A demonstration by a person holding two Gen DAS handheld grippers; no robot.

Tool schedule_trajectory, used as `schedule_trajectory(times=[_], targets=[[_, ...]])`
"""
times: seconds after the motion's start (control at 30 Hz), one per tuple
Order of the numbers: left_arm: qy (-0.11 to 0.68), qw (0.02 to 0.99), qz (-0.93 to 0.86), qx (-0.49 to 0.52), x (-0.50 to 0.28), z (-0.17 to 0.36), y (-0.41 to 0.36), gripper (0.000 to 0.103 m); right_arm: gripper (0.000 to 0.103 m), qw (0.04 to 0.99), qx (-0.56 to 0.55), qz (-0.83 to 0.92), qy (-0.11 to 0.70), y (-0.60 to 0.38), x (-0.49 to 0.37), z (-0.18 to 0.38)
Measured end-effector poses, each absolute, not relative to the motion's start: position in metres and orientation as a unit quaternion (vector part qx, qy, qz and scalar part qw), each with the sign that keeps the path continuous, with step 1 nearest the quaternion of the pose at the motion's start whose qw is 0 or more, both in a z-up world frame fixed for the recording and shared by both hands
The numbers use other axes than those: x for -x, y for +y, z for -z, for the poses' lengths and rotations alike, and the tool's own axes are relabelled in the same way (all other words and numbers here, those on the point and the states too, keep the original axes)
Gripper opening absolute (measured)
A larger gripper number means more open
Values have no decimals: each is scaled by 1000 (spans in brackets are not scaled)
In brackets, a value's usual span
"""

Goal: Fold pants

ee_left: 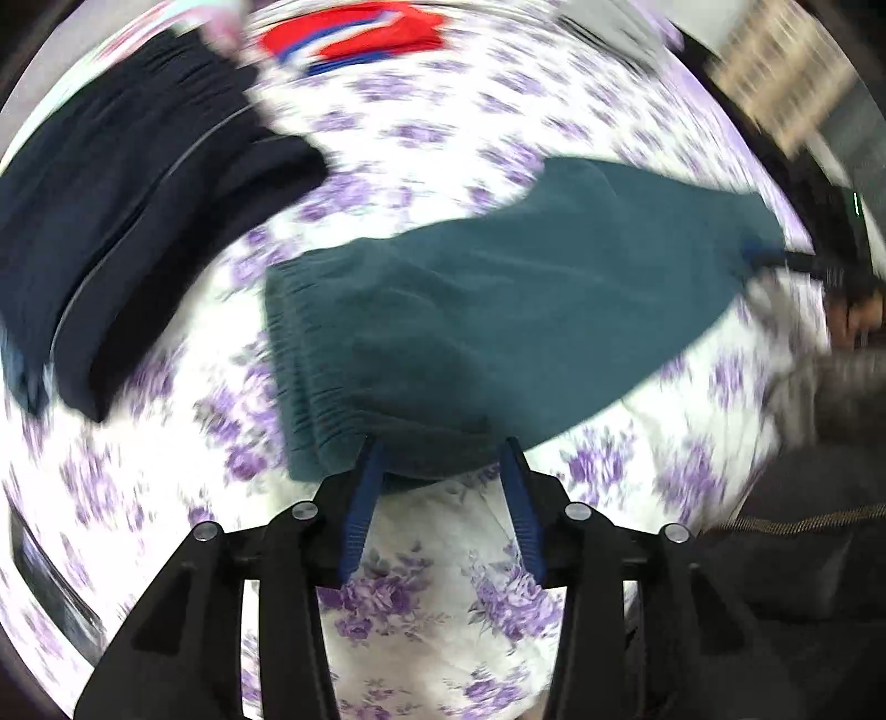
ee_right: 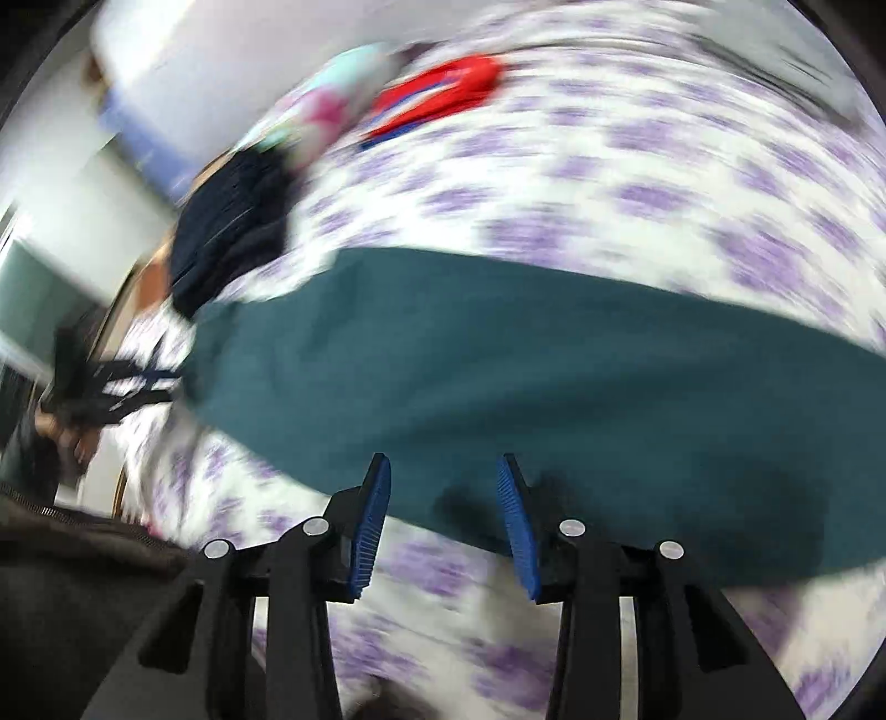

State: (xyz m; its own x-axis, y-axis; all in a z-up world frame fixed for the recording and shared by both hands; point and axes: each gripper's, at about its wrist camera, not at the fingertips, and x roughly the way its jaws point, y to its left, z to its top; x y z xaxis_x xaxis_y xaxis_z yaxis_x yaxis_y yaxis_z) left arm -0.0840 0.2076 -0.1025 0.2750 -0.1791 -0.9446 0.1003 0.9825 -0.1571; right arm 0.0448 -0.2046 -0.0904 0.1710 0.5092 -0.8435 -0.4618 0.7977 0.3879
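The teal pants [ee_left: 476, 321] lie folded lengthwise on a white bedsheet with purple flowers [ee_left: 443, 598], the elastic waistband towards my left gripper. My left gripper [ee_left: 441, 448] is open and empty, its blue pads at the near edge of the waistband end. In the right wrist view the teal pants [ee_right: 554, 387] stretch across the frame. My right gripper [ee_right: 443, 468] is open and empty, just over the near edge of the cloth. The right gripper also shows at the far right of the left wrist view [ee_left: 775, 257], at the leg end.
A dark navy garment [ee_left: 122, 221] lies at the left on the sheet, also in the right wrist view [ee_right: 232, 232]. A red, white and blue garment [ee_left: 354, 33] lies at the far side. Both views are motion-blurred. The bed edge and floor lie at the right.
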Motion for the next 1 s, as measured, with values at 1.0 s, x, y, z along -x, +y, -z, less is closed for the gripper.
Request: schedule_trajectory(times=[1.0], targets=[[636,770,-24,41,40,150,173,55,41,850,-177,88,487,-436,-64,84]])
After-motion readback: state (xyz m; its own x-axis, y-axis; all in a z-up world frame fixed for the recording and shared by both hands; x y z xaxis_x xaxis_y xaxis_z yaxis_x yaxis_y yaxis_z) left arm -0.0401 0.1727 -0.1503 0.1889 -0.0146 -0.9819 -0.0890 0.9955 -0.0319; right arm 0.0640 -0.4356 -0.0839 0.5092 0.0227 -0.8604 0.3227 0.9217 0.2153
